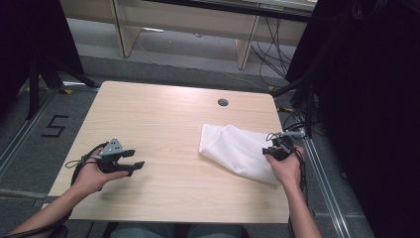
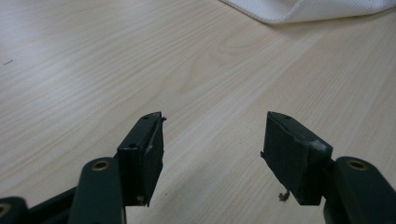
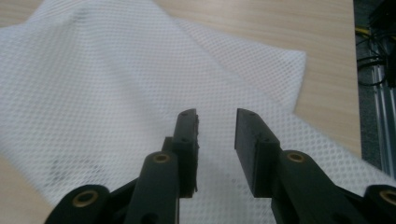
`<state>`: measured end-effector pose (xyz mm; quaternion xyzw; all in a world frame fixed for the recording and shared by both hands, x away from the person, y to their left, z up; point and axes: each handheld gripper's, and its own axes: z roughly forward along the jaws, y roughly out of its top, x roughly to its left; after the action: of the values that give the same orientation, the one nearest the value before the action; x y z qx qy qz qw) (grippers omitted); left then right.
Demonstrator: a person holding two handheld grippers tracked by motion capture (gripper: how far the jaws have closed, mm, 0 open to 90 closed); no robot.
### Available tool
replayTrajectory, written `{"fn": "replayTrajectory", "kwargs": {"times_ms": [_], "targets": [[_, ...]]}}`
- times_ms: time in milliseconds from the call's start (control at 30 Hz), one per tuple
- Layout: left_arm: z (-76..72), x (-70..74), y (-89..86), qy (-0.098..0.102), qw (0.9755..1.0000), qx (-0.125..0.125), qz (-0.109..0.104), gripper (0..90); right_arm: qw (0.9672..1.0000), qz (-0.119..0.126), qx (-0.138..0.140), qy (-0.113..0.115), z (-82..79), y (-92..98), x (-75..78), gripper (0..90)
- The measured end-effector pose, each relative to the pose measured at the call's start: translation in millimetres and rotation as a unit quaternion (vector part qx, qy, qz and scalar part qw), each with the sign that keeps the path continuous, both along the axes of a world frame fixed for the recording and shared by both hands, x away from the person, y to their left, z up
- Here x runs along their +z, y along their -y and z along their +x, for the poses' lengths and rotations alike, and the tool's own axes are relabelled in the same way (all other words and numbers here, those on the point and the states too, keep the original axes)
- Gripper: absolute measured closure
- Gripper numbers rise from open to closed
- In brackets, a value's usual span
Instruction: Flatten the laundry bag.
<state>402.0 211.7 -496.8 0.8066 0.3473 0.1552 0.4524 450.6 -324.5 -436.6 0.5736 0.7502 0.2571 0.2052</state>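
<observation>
A white mesh cloth lies loosely folded on the right half of the light wooden table. My right gripper hovers at the cloth's right edge, near the table's right side. In the right gripper view its jaws stand open, a gap between the pads and nothing in it, with the cloth spread below. My left gripper rests low at the table's front left, well apart from the cloth. Its jaws stand wide open over bare wood, and the cloth's edge lies far ahead.
A round cable hole sits near the table's far edge. Cables trail on the floor just past the right edge. A wooden desk stands beyond, and black curtains hang at the right.
</observation>
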Motion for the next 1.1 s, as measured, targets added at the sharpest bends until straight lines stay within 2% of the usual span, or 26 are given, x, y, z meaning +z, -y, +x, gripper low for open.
{"fn": "replayTrajectory", "kwargs": {"times_ms": [33,67,133,167,267,300,367,400,500,533,600,733,833,867,900,933,967,1000,1067,1100], "targets": [[0.0,0.0,0.0,0.0,1.0,0.0,0.0,37.7,1.0,0.0,0.0,0.0,0.0,0.0,0.0,69.5],[0.2,-0.4,-0.1,0.003,1.0,0.0,-0.002,37.7,1.0,0.0,-0.006,-0.006,11.0,1.2,-2.2,67.5],[0.0,-0.5,-0.1,0.003,1.0,0.0,-0.003,37.7,0.9999,-0.006,-0.009,-0.004,15.5,1.5,-3.8,65.7],[-0.1,-1.0,0.2,0.002,1.0,-0.001,-0.004,37.7,0.9998,-0.009,-0.015,-0.009,24.6,2.2,-7.7,61.4],[-0.5,-1.0,0.6,0.0,1.0,0.001,-0.001,37.7,0.9996,-0.016,-0.019,-0.011,35.1,2.2,-16.4,55.7],[-0.7,-1.3,0.9,-0.001,1.0,0.001,-0.001,37.7,0.9994,-0.022,-0.018,-0.018,39.4,1.8,-20.7,53.0],[-0.3,-1.7,1.0,0.002,1.0,-0.002,-0.003,37.7,0.9994,-0.018,-0.021,-0.019,41.4,1.2,-23.6,51.1],[-0.8,-1.3,1.1,0.0,1.0,-0.002,-0.002,37.6,0.9992,-0.032,-0.018,-0.017,48.0,0.0,-31.0,48.3],[-0.7,-1.5,1.0,0.001,1.0,-0.004,-0.002,37.6,0.999,-0.037,-0.021,-0.013,51.2,-1.8,-35.9,46.7],[-0.7,-1.2,0.8,-0.003,1.0,-0.007,0.0,37.6,0.9989,-0.033,-0.023,-0.024,55.1,-2.5,-42.2,46.5],[-0.8,-1.5,1.1,-0.004,1.0,-0.006,-0.001,37.6,0.9987,-0.039,-0.018,-0.028,57.6,-3.4,-47.7,46.5],[-1.1,-1.6,1.2,-0.005,1.0,-0.007,-0.001,37.6,0.9987,-0.034,-0.023,-0.029,59.4,-4.5,-51.6,46.8],[-1.4,-1.7,1.6,-0.006,1.0,-0.005,0.001,37.6,0.9987,-0.026,-0.017,-0.04,61.0,-3.3,-51.1,54.5],[-1.6,-1.8,2.0,-0.007,1.0,-0.005,0.001,37.5,0.9987,-0.023,-0.006,-0.045,61.0,-1.6,-50.9,60.4],[-1.6,-1.8,2.0,-0.007,1.0,-0.005,0.001,37.5,0.9988,-0.012,-0.007,-0.048,60.6,-3.0,-50.8,64.7],[-1.9,-2.1,2.5,-0.01,0.9999,-0.004,-0.001,37.5,0.9986,-0.016,0.003,-0.05,60.8,-3.4,-50.0,68.9],[-1.4,-2.3,2.6,-0.003,1.0,-0.007,-0.001,37.5,0.9986,-0.016,0.003,-0.05,60.8,-3.4,-50.0,68.9],[-1.4,-2.3,2.6,-0.004,1.0,-0.007,0.0,37.5,0.9986,-0.02,0.013,-0.047,61.2,-3.7,-50.4,72.6],[-1.4,-2.0,2.1,-0.004,0.9999,-0.009,0.002,37.5,0.9985,-0.022,0.014,-0.049,61.3,-7.1,-49.9,77.2],[-1.4,-1.8,1.9,-0.005,0.9999,-0.01,0.002,37.4,0.9983,-0.023,0.017,-0.052,61.4,-8.2,-49.6,83.5]]}}
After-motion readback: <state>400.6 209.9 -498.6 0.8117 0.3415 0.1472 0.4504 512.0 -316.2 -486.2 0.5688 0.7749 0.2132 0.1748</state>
